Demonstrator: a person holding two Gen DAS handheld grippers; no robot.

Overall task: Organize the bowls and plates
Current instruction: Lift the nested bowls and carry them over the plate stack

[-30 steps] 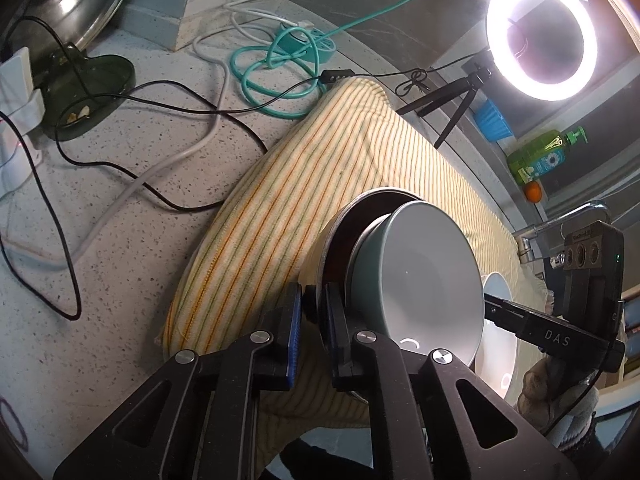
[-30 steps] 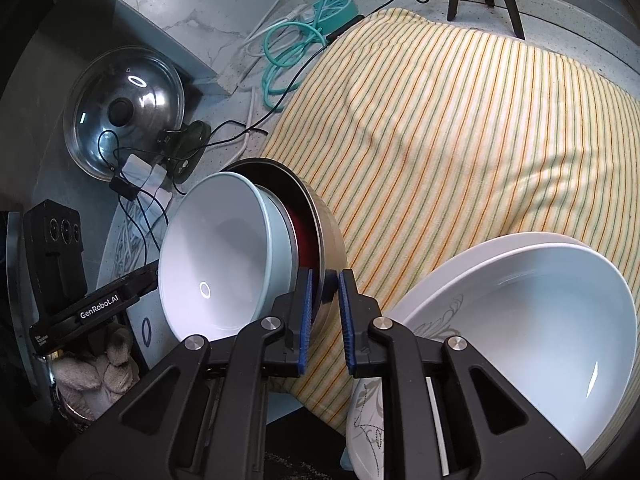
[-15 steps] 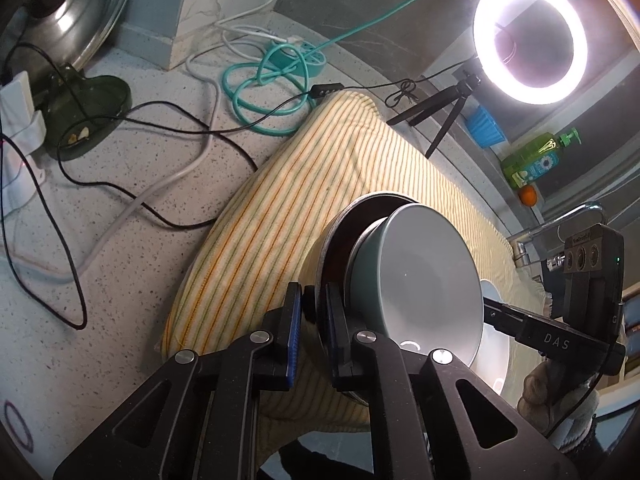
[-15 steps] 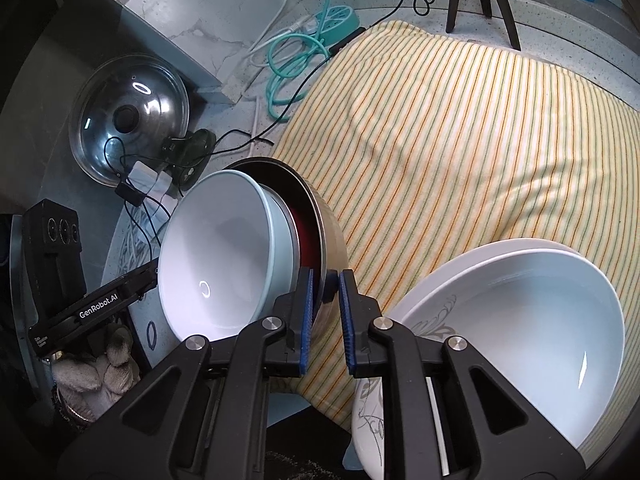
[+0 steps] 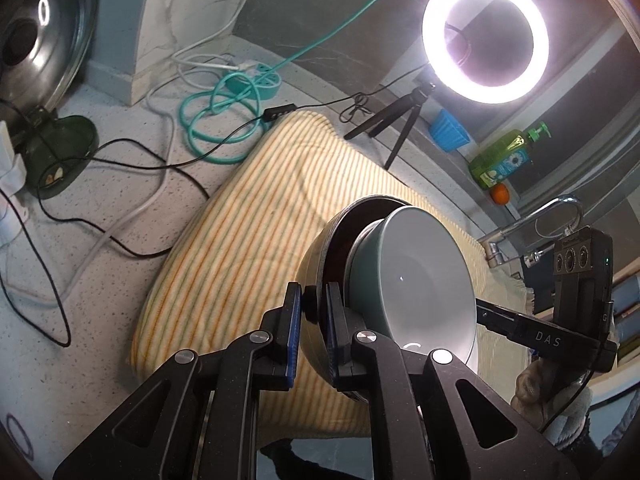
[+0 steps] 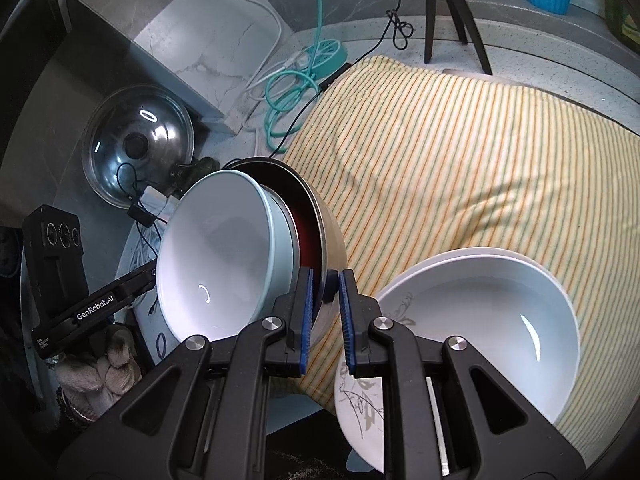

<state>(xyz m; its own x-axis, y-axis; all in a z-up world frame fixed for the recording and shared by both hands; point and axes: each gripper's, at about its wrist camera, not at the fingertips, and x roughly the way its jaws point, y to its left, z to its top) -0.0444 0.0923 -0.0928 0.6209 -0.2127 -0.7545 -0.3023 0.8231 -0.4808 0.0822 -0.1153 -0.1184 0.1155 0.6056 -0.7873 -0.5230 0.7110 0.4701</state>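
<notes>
Blue-padded fingers [image 5: 291,332] of the left gripper [image 5: 310,334] clamp the rim of a steel bowl [image 5: 316,276], one finger outside the wall, one inside. The right gripper [image 6: 325,318] pinches the opposite rim of the same steel bowl [image 6: 330,236] in like fashion. Both are clenched on it.

Contents of the steel bowl: a pale blue-green bowl [image 5: 416,280], white inside, nested and leaning well out of the mouth, since the pair is tipped on its side in the air.

Below the steel bowl: yellow striped cloth [image 5: 240,240] spread on the speckled table [image 5: 80,320].

Beside the steel bowl, toward the right gripper: a stack of white dishes [image 6: 480,320], a deep one uppermost on a plate with a grey leaf pattern, resting on the cloth.

Step in hand, by judgement: carrying the nested bowls as one unit, two-handed.

Next move calls for: levelling the pair so the inner bowl cannot slide out, then lowering onto the cloth or the stack before either grip loosens.
</notes>
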